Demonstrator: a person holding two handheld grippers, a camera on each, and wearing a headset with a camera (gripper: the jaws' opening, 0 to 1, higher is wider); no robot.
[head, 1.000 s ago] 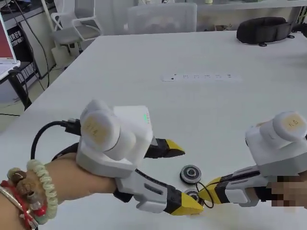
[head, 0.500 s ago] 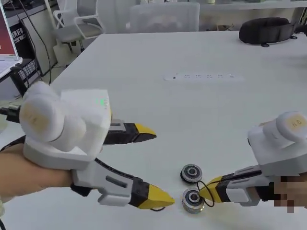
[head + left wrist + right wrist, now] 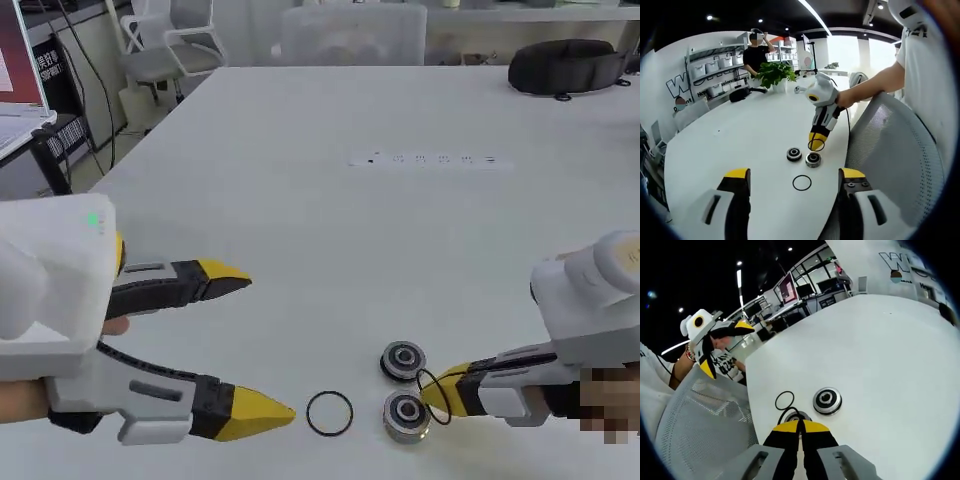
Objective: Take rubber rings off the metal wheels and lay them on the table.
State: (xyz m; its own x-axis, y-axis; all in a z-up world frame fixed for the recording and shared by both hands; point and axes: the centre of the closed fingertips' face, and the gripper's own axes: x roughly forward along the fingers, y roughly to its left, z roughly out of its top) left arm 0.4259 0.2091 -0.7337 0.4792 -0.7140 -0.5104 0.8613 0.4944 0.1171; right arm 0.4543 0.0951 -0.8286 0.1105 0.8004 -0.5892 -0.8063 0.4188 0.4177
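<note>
Presently, left tool (image 3: 270, 347) wide apart, right tool (image 3: 432, 395) pinching rubber ring (image 3: 418, 382)

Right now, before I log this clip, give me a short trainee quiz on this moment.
1. How many metal wheels are on the table?
2. True or false: the left gripper has its fingers shut on a ring.
3. Where is the loose rubber ring? A) on a wheel B) flat on the table, between the left gripper and the wheels C) on the power strip

Key: 1. Two. 2. False: it is open; the right gripper pinches the held rubber ring. 3. B.
</note>
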